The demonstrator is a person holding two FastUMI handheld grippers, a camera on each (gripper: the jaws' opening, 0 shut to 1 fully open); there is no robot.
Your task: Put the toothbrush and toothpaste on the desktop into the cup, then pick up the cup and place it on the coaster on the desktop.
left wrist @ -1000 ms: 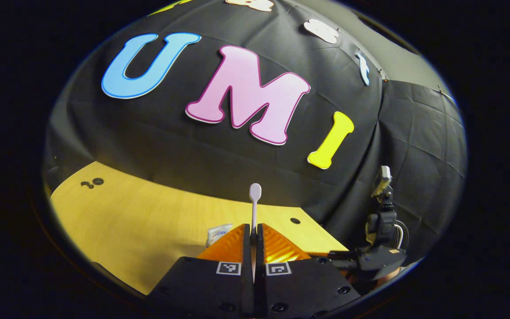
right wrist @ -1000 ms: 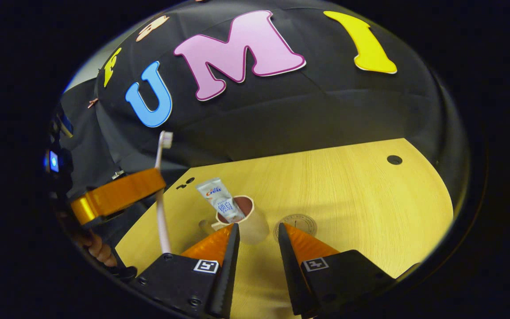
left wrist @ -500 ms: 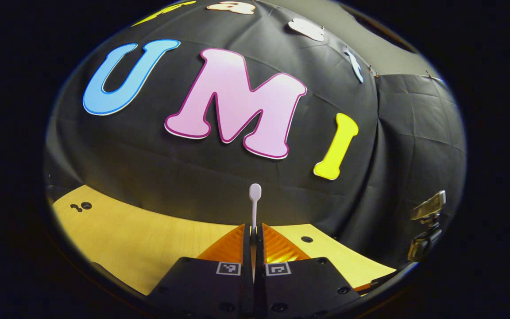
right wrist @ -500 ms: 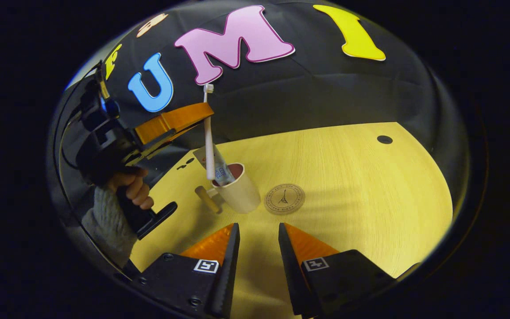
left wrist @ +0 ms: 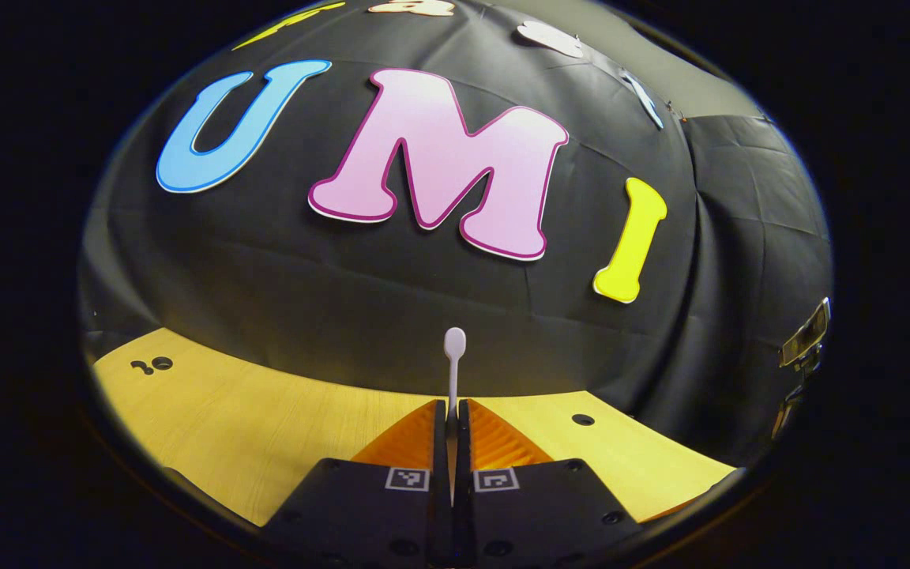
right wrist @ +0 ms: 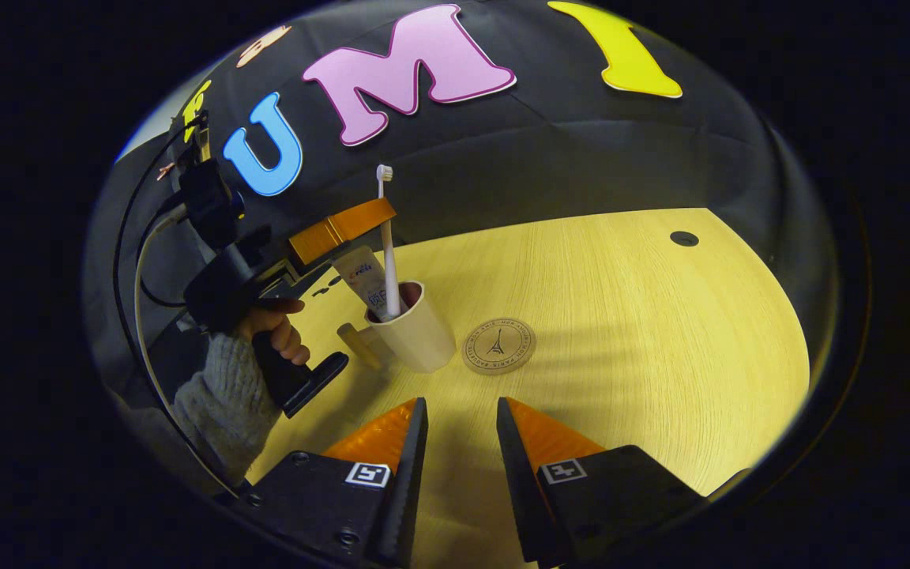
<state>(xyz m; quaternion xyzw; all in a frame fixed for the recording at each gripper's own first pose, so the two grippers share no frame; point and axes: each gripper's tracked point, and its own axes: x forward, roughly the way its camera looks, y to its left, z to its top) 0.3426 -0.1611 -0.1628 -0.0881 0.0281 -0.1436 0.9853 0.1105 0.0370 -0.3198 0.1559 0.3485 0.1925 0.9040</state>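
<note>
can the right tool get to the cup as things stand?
Probably yes. The right tool is open and empty, with bare desktop between it and the cup. The left tool hangs above the rim, shut on the toothbrush, so a low side approach looks freest.

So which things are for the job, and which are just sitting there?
For the job:
- white plastic toothbrush, held by the left gripper, its handle end in the cup
- white toothpaste tube, in the cup
- cream cup with a handle
- round wooden coaster, beside the cup
- right gripper, open

Just there:
- pale wooden desktop
- black cloth wall
</note>
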